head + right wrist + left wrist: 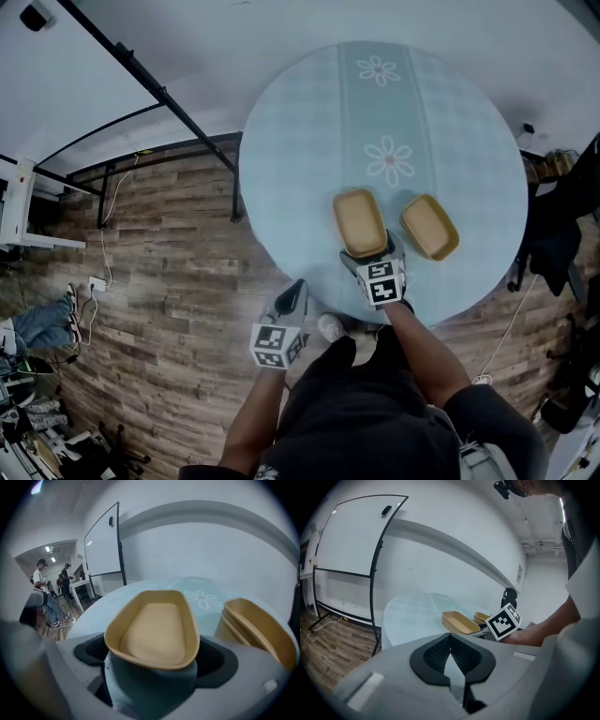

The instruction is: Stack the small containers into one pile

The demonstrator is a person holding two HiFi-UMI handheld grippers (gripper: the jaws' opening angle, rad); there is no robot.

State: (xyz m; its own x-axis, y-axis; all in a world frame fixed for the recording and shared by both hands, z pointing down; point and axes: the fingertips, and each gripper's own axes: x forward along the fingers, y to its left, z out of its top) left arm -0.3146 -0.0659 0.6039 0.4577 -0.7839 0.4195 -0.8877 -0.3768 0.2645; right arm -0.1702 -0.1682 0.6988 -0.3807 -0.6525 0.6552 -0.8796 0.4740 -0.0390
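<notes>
**Item 1, R arm.** My right gripper (373, 253) is reached fwd over the near edge of the round table (300, 141). The forearm is straight and the marker cube (382, 281) faces up. Its jaws are spread wide and closed on the near end of the tan container (360, 220), one pad on each side under the rim.

**Item 2, L arm.** My left gripper (298, 286) is held low off the table's near-left side, over the wood floor (169, 244), with its tips aimed at the table edge. In the left gripper view the pads meet at the tips (450, 636) with nothing between them.

**Item 3, view differences.**
- Head view: shows the second container (429, 226) as one piece, just right of the held one and not touching it.
- Right gripper view: shows a double rim on the second container (255, 630), so it looks like two nested.
- Right gripper view only: people standing far left in a side room (44, 581).
- Left gripper view: shows both lots from the side, the tan container (459, 622) with the second container (482, 617) behind it (partly hidden by the R marker cube (504, 622)). It also shows a whiteboard (351, 536) on a black frame.

**Item 4, task thing.** The tan container (157, 632) is a shallow tray with rounded corners, a flared rim, a matt tan finish and an empty inside. It lies lengthwise near to far on the pale blue cloth. I can't tell whether it is lifted off the cloth.
</notes>
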